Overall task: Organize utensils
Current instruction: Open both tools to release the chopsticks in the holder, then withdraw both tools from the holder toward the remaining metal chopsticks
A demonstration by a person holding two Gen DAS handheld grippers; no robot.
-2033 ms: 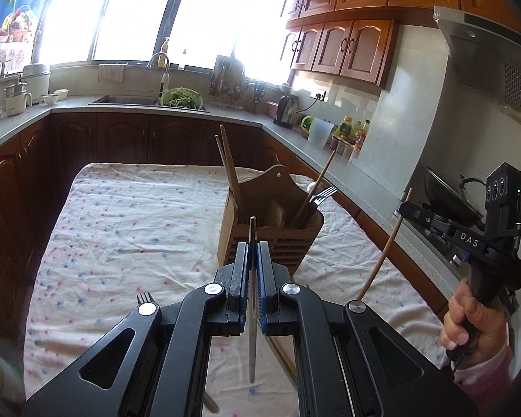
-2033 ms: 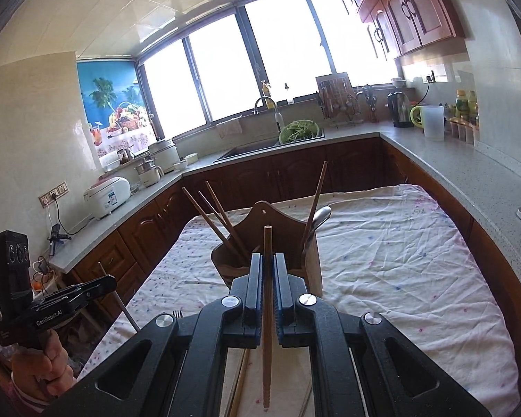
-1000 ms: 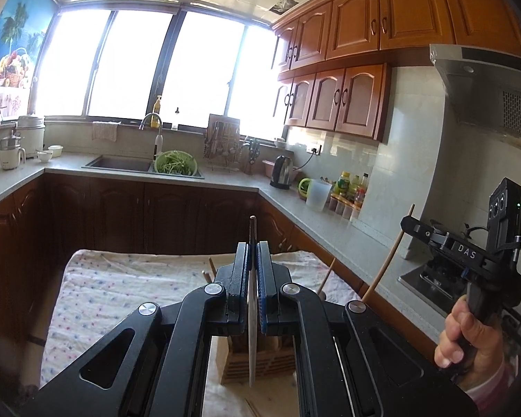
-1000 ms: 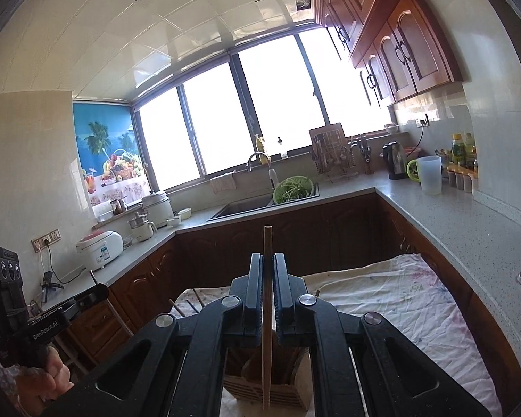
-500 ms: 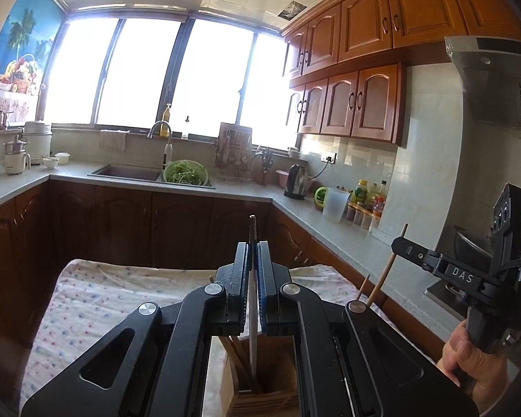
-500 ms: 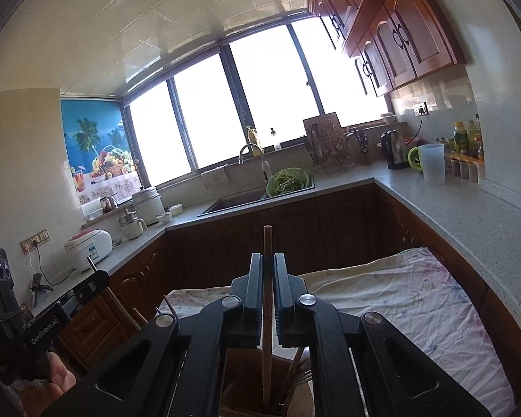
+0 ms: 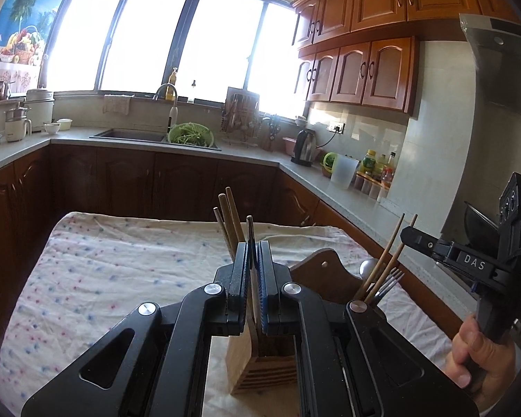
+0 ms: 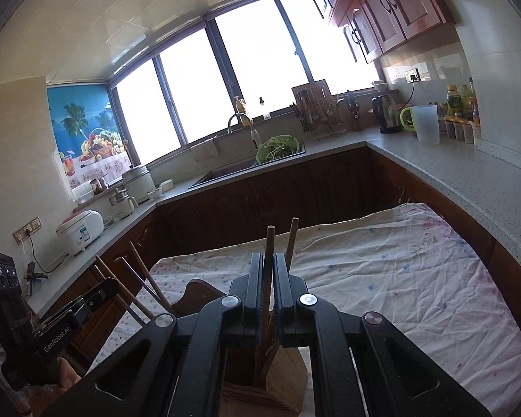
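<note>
Left hand-held gripper is clenched on a thin dark metal utensil handle, upright over the slatted wooden utensil holder on the cloth-covered surface. Only the right view shows the right hand-held gripper clamping a brown wooden chopstick w/ its lower end inside the holder.

"DAS" on right claw, "GenRobot.AI" on left claw
</note>
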